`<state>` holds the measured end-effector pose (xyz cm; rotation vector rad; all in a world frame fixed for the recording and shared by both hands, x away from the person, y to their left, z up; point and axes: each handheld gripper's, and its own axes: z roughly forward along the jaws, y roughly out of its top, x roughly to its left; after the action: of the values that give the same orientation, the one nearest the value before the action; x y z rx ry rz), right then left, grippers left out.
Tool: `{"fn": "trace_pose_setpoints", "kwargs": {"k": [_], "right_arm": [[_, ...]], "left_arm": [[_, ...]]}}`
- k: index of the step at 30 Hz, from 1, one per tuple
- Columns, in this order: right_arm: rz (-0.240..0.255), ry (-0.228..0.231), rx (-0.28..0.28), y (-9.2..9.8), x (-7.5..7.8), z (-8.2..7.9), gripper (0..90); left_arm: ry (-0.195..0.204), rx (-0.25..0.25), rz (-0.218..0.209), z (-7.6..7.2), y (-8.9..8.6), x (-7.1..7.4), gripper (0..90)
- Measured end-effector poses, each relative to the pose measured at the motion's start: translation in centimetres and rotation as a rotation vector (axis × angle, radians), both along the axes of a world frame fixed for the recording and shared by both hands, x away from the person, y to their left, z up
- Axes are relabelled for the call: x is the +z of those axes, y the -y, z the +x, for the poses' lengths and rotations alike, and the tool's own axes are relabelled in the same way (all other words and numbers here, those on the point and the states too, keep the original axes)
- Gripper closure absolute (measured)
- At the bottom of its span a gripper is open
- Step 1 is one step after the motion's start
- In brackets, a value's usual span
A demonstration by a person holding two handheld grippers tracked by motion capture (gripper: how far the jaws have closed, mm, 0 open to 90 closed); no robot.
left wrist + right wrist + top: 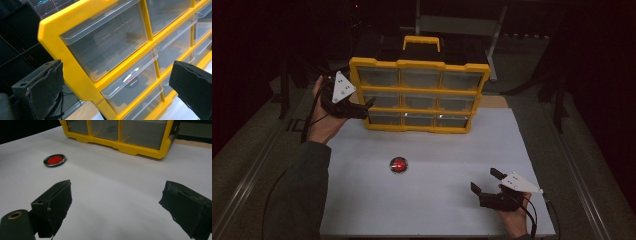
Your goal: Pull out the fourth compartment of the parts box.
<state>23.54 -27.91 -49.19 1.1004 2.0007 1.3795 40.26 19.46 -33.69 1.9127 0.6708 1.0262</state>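
The yellow drawer cabinet (418, 95) stands upright across the table's far side; its left edge sits between the wide-open jaws of my left gripper (366, 108). My right gripper (485, 181), also wide, holds nothing, well apart.

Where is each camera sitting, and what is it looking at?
High view: sits above the person's side, looks forward and down on the white table, the yellow drawer cabinet and the red disc; both forearms and hands show.
Left gripper view: rides the left claw, faces the cabinet's clear drawers up close; its two black jaws stand apart.
Right gripper view: rides the right claw, looks low across the table; its jaws stand apart.
Shared: the high and right gripper views both show the disc; all three show the cabinet.
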Motion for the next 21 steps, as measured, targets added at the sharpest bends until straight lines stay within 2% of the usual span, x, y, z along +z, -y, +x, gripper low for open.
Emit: {"fn": "trace_pose_setpoints", "kwargs": {"k": [6, 10, 16, 21], "right_arm": [[0.0, 0.001, 0.0, 0.0, 0.0, 0.0, 9.0], [-0.001, 0.002, 0.001, 0.0, 0.0, 0.0, 9.0], [-0.001, 0.002, 0.003, 0.0, 0.0, 0.0, 9.0], [-0.005, 0.002, 0.006, -0.1, 0.0, 0.0, 9.0]], "left_arm": [[-0.003, -0.009, -0.016, 0.4, 0.4, 0.0, 0.0], [-0.007, -0.018, 0.012, 0.7, 1.0, 0.0, 0.0], [-0.039, -0.046, 0.059, 1.3, 1.8, -0.1, 0.0], [-0.023, -0.031, 0.11, 1.7, 2.2, -0.3, 0.0]]}}
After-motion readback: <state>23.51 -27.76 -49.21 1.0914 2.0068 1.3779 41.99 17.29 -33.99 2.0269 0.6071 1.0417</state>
